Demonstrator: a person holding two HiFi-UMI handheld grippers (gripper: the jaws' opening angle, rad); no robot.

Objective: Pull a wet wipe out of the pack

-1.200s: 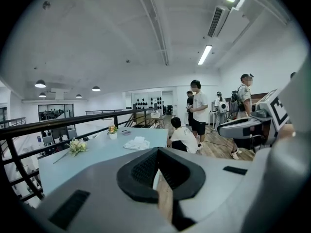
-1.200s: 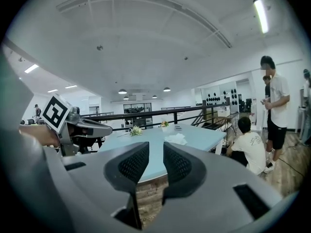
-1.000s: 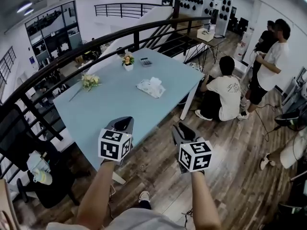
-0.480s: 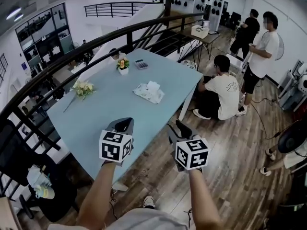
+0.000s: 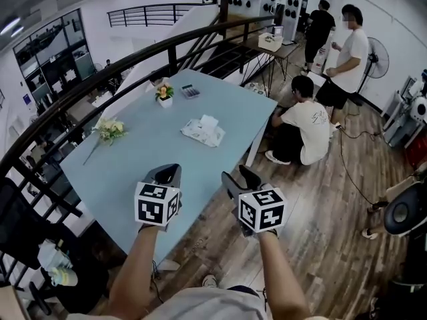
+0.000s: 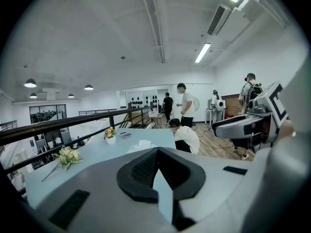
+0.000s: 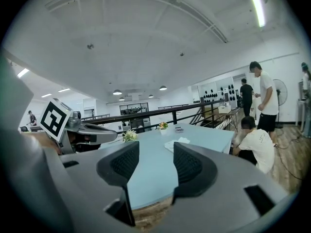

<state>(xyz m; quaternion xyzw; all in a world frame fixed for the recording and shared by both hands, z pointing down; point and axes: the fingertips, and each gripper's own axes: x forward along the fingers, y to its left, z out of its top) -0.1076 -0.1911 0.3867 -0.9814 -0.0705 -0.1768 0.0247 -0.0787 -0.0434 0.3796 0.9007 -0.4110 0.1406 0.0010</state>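
The wet wipe pack lies flat on the light blue table, with a white wipe sticking up from its top. It shows small and far off in the left gripper view and in the right gripper view. Both grippers are held side by side over the table's near corner, well short of the pack. My left gripper is shut with nothing in it. The jaws of my right gripper are opening, with a wide gap and nothing between them.
A small flower pot and a calculator stand at the table's far end, and a bouquet lies at its left. A dark railing runs behind. One person sits on the floor by the table; others stand beyond.
Both grippers have moved forward toward the table, and their tips now reach over its near corner. The right gripper's jaws have spread wider. The left stays shut.
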